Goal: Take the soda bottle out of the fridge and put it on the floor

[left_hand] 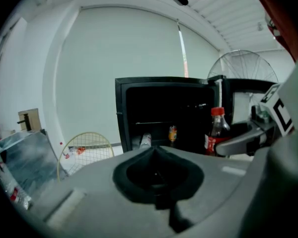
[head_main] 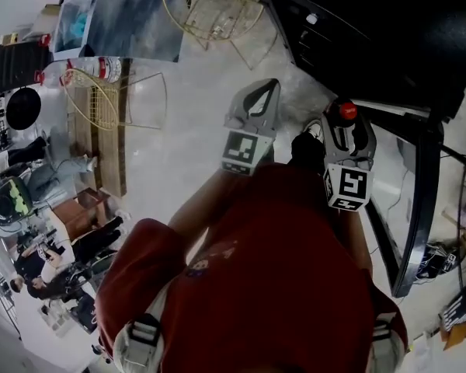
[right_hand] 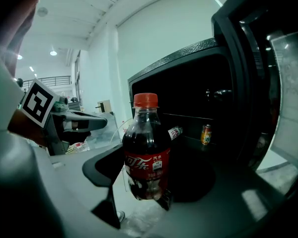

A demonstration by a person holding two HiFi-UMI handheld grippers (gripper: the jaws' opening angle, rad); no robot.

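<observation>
Nearest the head camera: red shirt [head_main: 279,301], smooth fabric, filling the lower frame. Just past it, two grey moulded-plastic tools side by side, near each other but apart, each with a black-and-white marker cube.

Left gripper [head_main: 262,93]: fingers clenched tip to tip on nothing, with only the dark padded hollow behind the tips. Aimed toward the fridge [head_main: 373,29] front.

Right gripper [head_main: 347,132]: fingers grasping the soda bottle [right_hand: 146,152] low on its body, under the red label. Bottle upright, clear plastic, dark drink, red screw cap. Held in the air outside the fridge, in front of its open compartment, touching neither shelf nor floor [head_main: 186,154].

Fridge: black, boxy, dark inside. Door [head_main: 421,208] swung wide to the right, its edge close beside the right gripper. On the inner shelf, an orange can [right_hand: 206,134] upright and a small bottle [right_hand: 175,132] lying on its side.

Floor: pale grey, mottled, hard. Widest free stretch to the left of the fridge, bounded further off by gold wire-mesh frames [head_main: 116,99].
</observation>
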